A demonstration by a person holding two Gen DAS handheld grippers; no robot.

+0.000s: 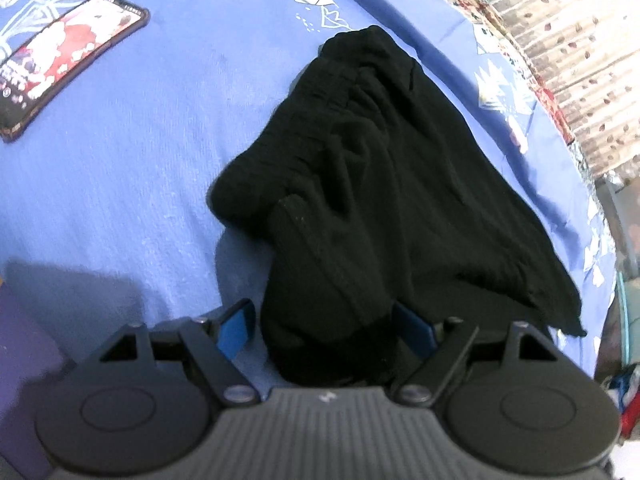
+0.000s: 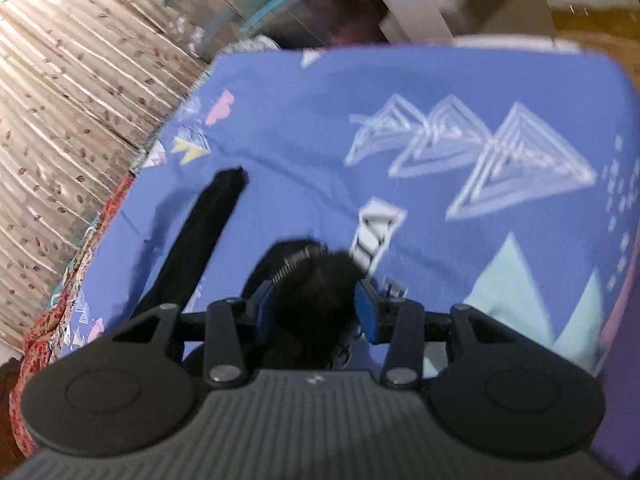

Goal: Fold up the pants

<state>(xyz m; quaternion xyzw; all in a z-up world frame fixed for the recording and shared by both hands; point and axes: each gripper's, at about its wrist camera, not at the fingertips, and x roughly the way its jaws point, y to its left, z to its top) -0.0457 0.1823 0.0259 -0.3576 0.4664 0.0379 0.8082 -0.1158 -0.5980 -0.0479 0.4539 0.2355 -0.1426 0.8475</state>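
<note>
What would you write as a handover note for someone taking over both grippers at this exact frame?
Left gripper: fingers around a bunch of the black pants, seemingly gripping.
Right gripper: fingers shut on another bunch of the pants; a strip trails over the blue bedsheet.
Pants lie crumpled on the sheet; a phone sits to their left.
Done: both grips taken.
Left: spread flat, then fold; no neat fold visible yet.

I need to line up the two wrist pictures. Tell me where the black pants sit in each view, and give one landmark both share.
Left wrist: the black pants fill the centre, bunched on the blue patterned bedsheet, their near end between the left gripper's fingers.
Right wrist: a dark bunch of them sits low at centre in the right gripper, with a strip trailing up and left.
Shared landmark: the leaf-print curtain, right edge in the left view, left edge in the right view.
</note>
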